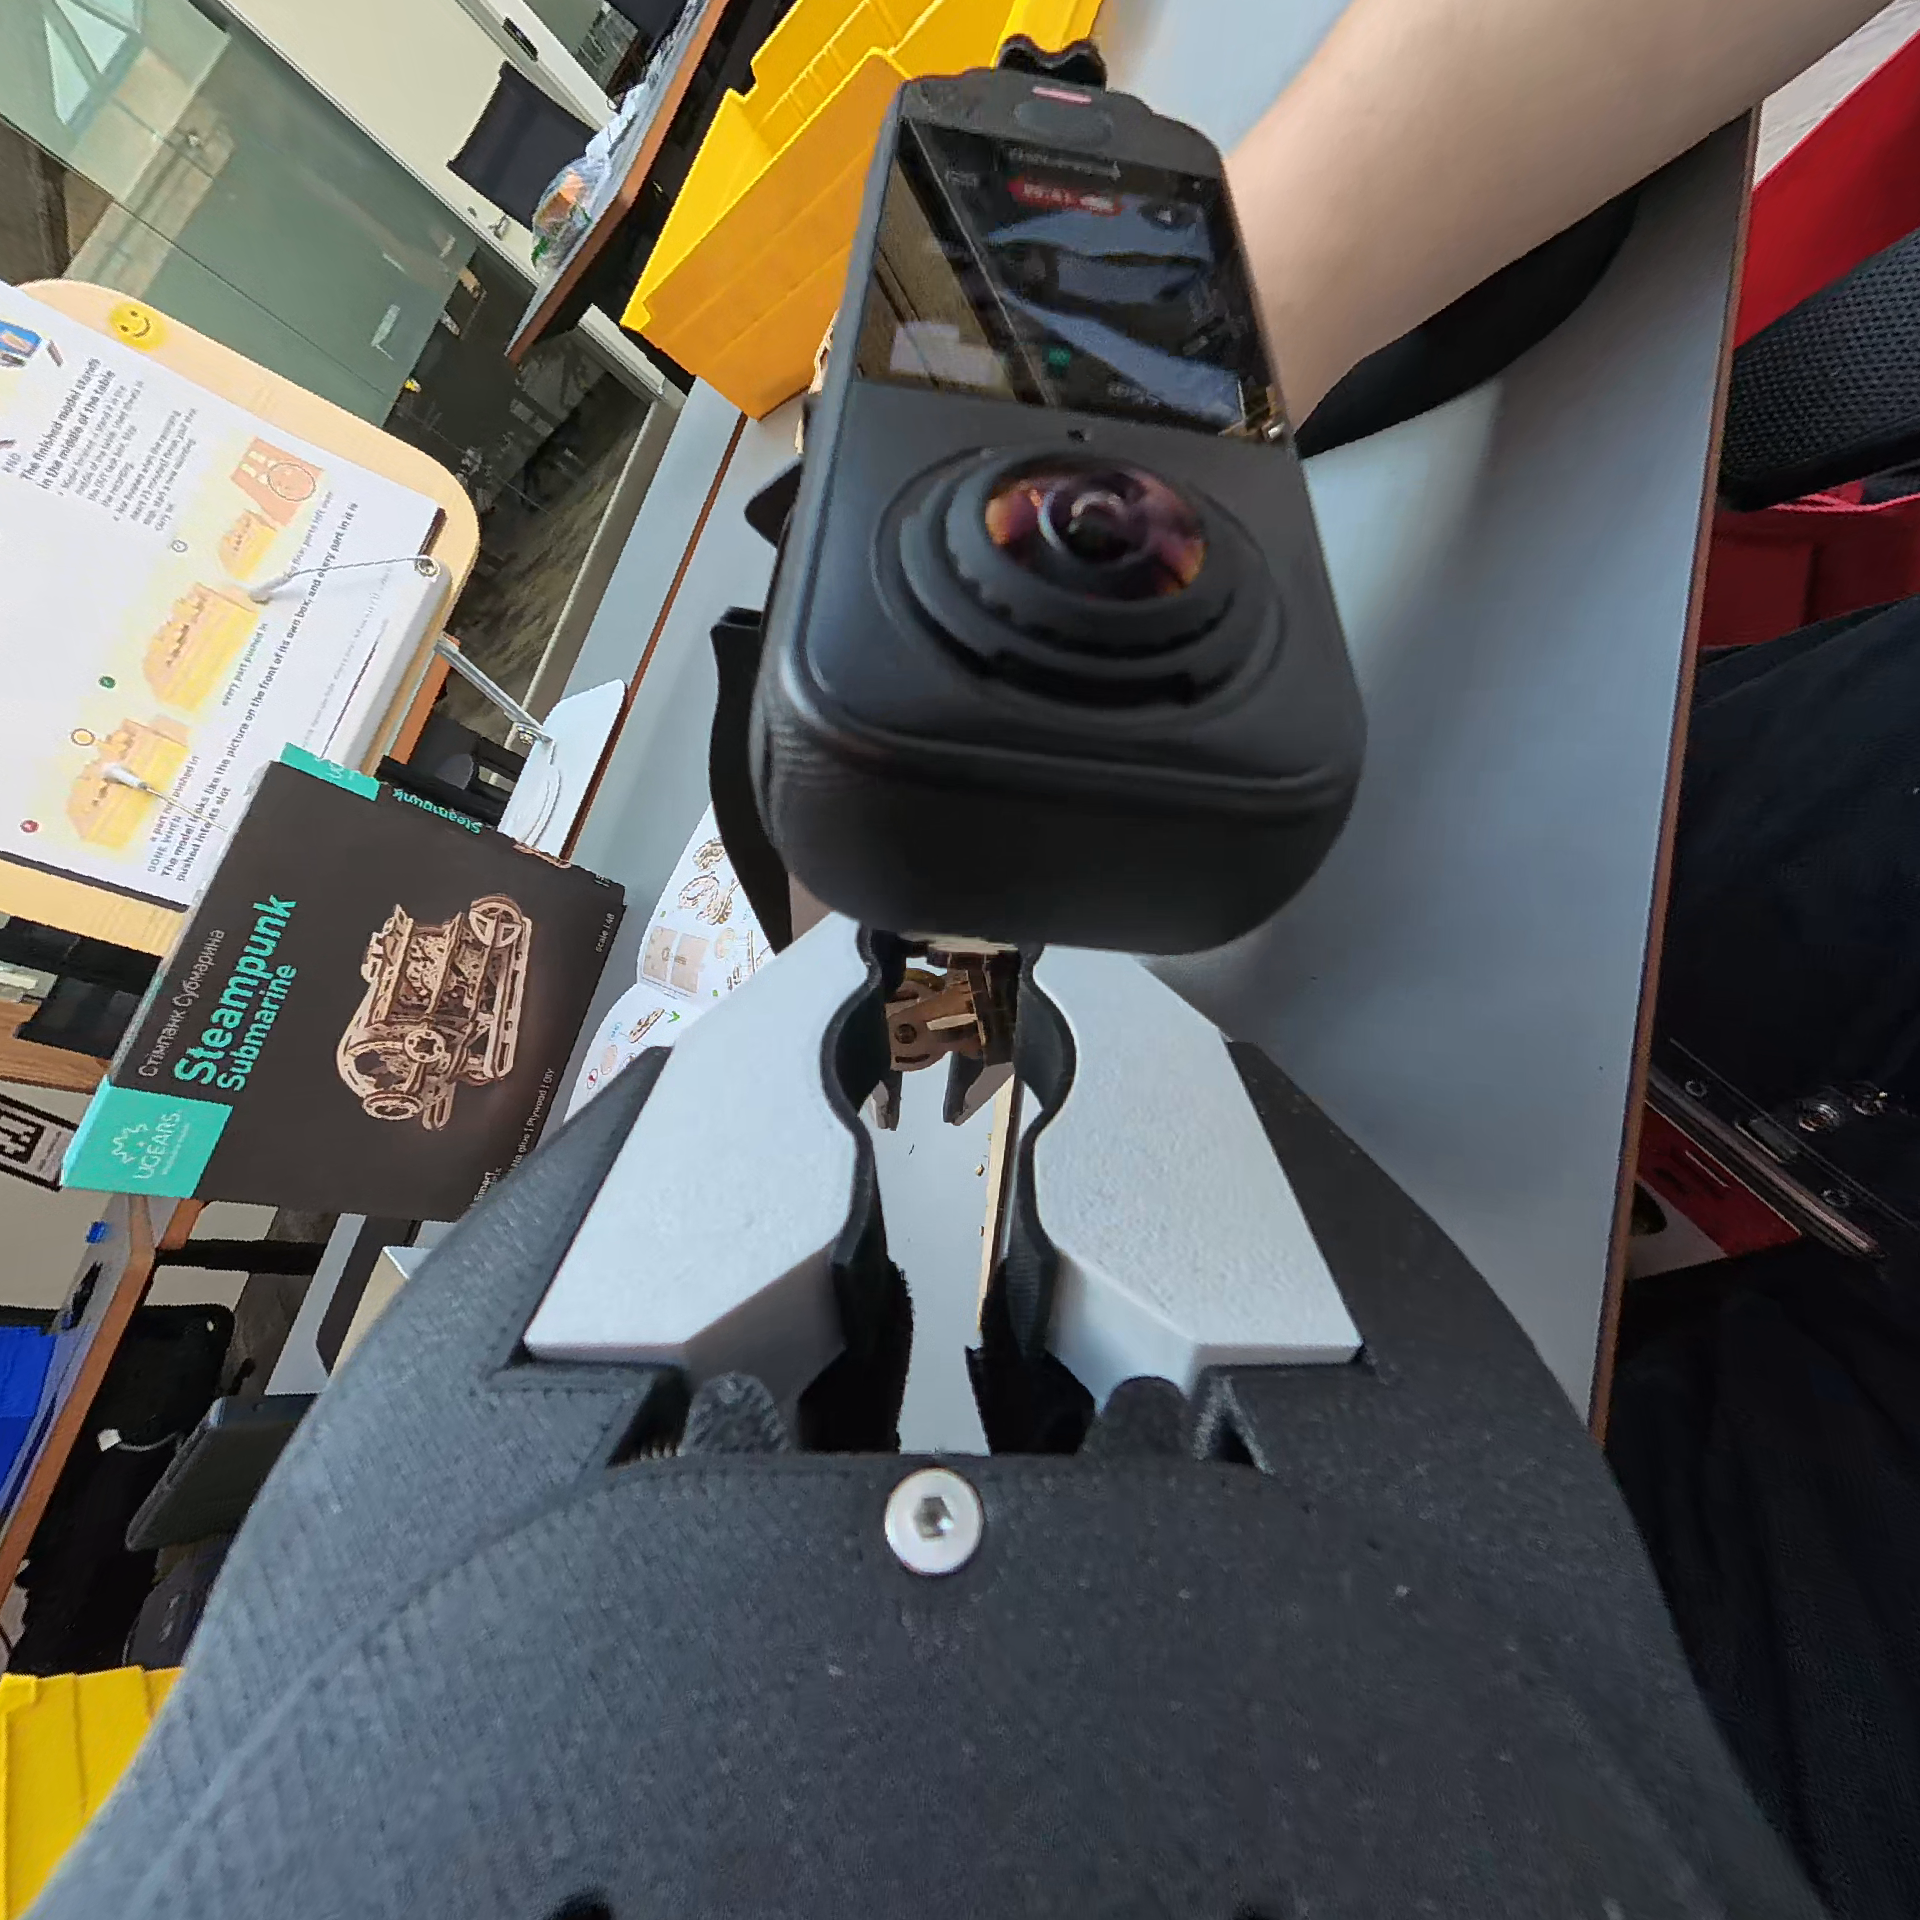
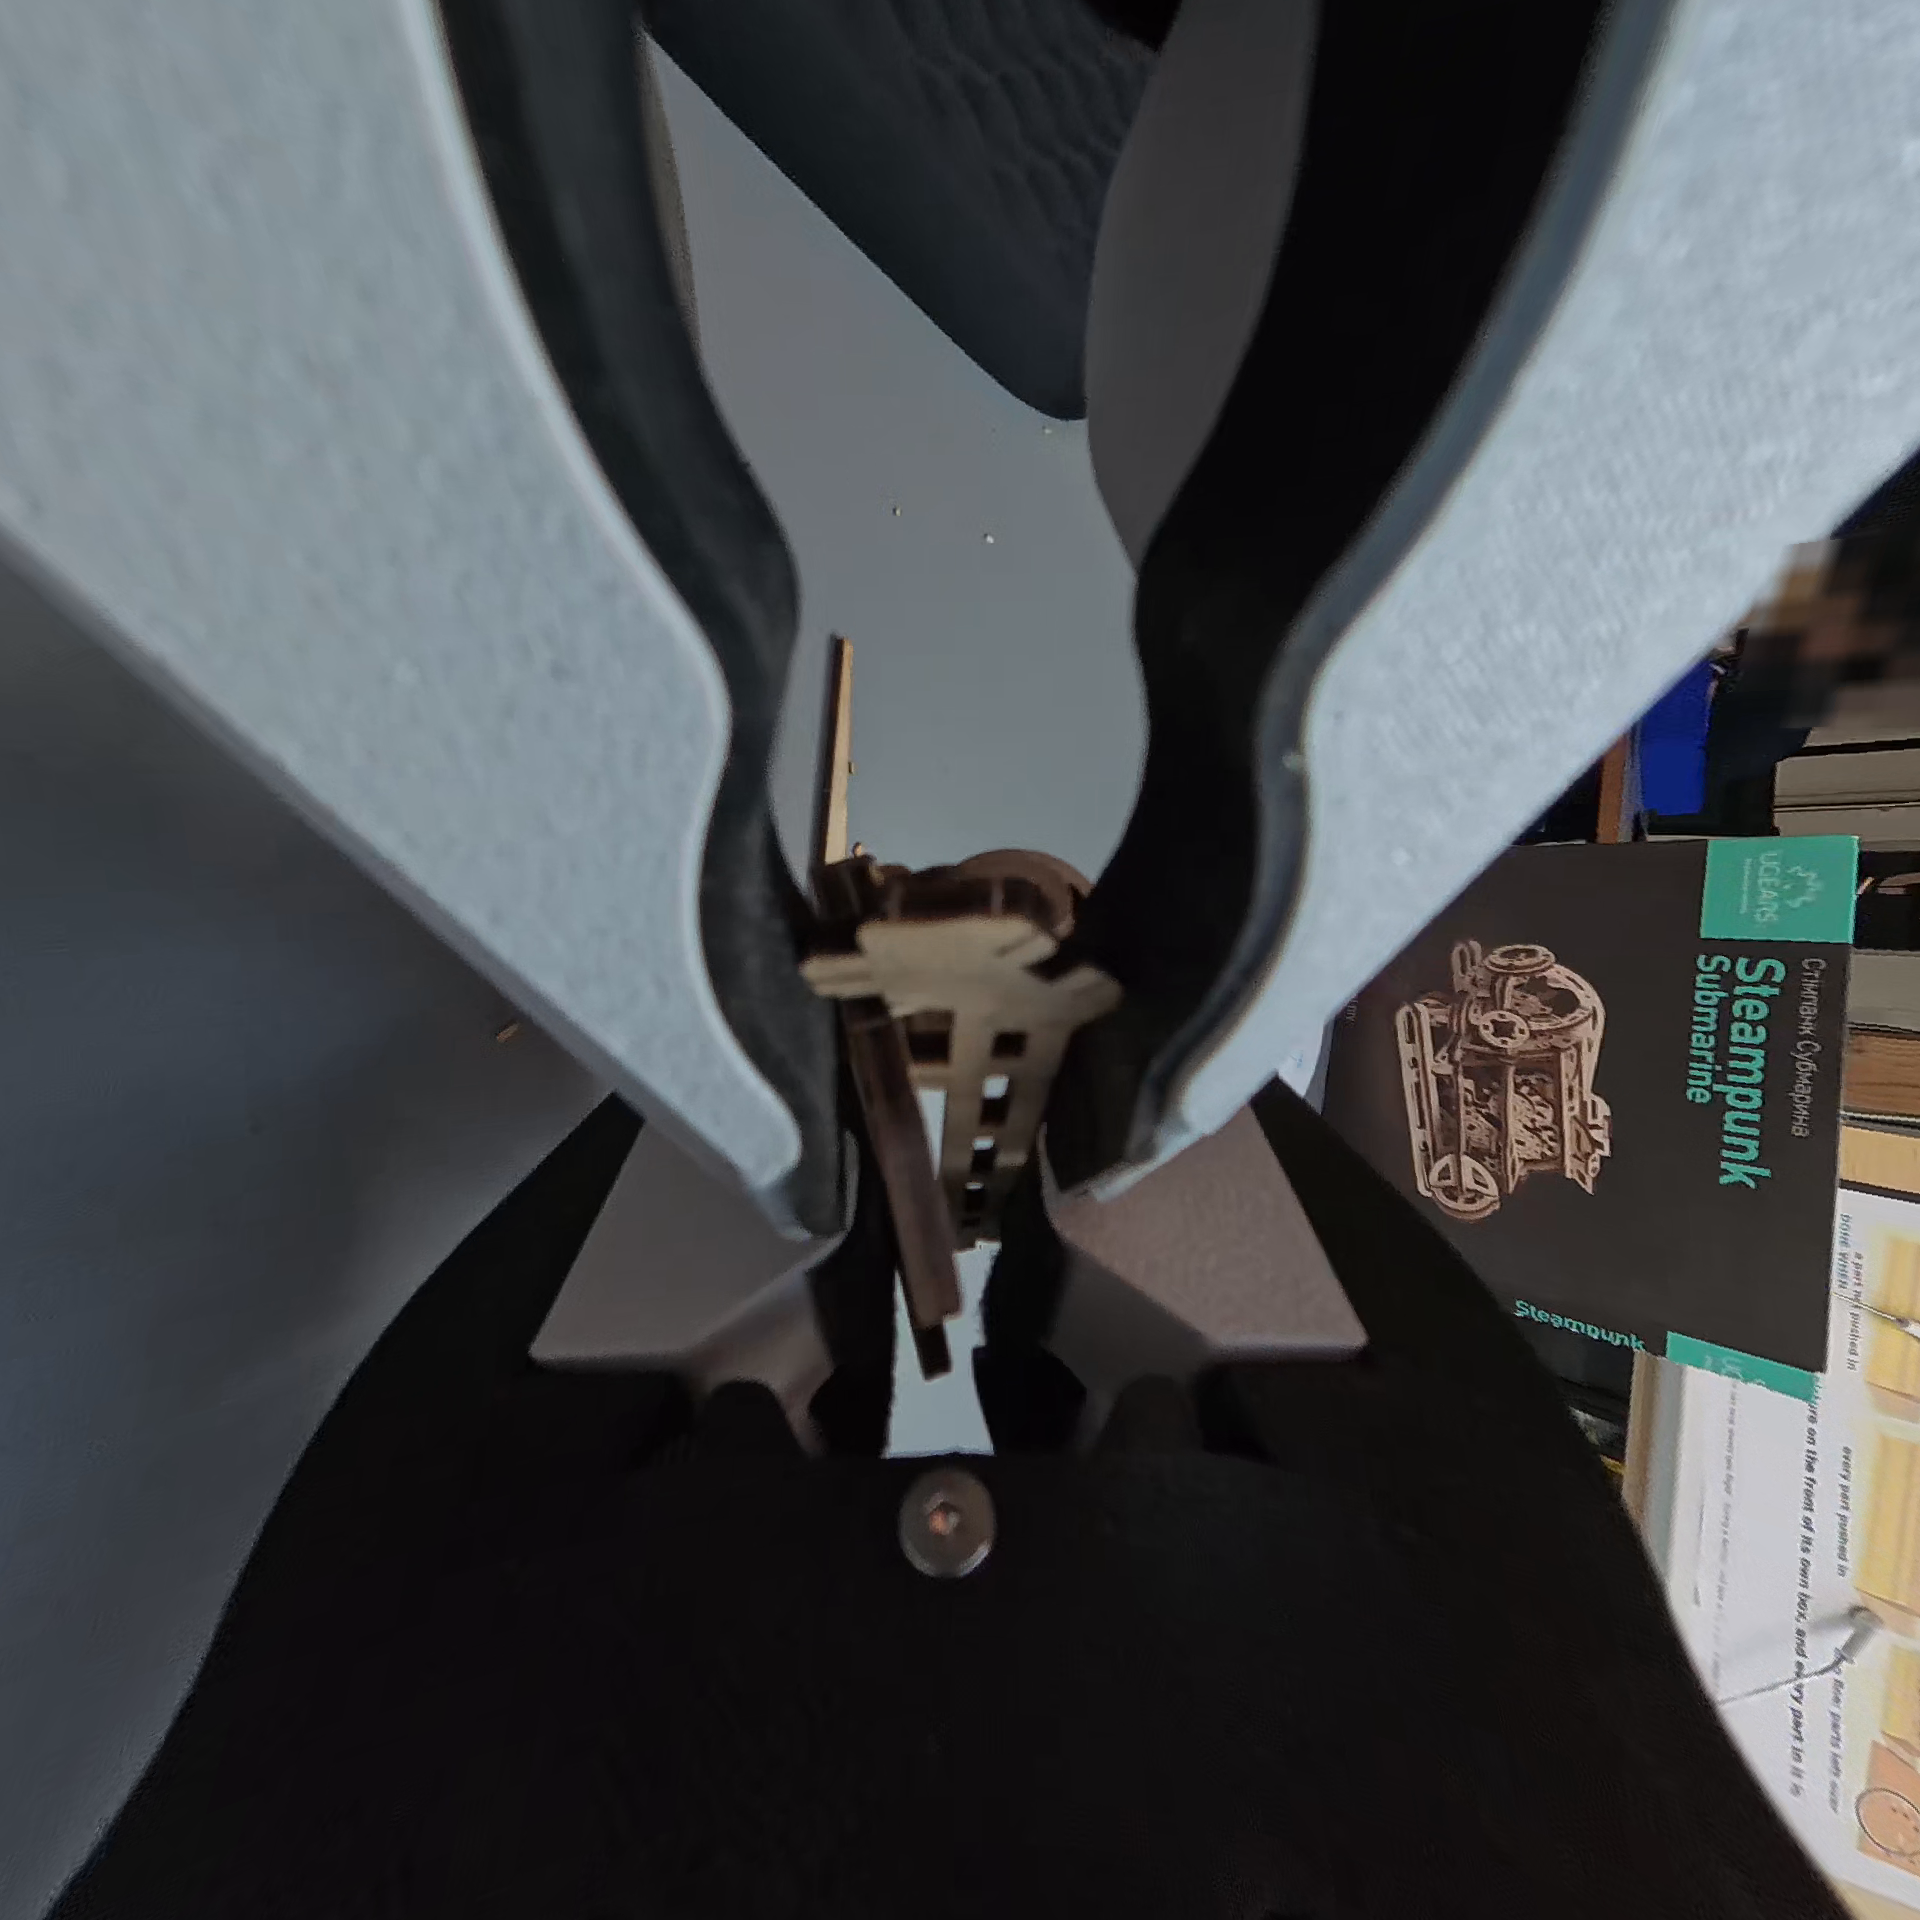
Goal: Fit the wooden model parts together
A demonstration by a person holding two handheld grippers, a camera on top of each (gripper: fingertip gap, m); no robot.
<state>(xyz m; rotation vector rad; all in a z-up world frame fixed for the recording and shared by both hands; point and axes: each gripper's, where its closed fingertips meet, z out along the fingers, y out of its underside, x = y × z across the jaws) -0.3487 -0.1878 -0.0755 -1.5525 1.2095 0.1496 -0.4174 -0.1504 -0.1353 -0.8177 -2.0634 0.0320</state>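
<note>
Closely opposed, both grippers' fingers clamp one wooden model assembly (image 2: 961,997): right gripper (image 2: 940,1247) grips its slotted plate, left gripper (image 1: 940,997) its far end, above the grey table (image 1: 1455,935). Model box (image 1: 353,997) stands beside.

Daylight falls bright on the left wrist view — glare streaks the camera (image 1: 1049,499) screen, and edges bow with wide-angle distortion. The right wrist view is dimmer — near gripper body black, wooden model parts (image 2: 951,997) blurred.
</note>
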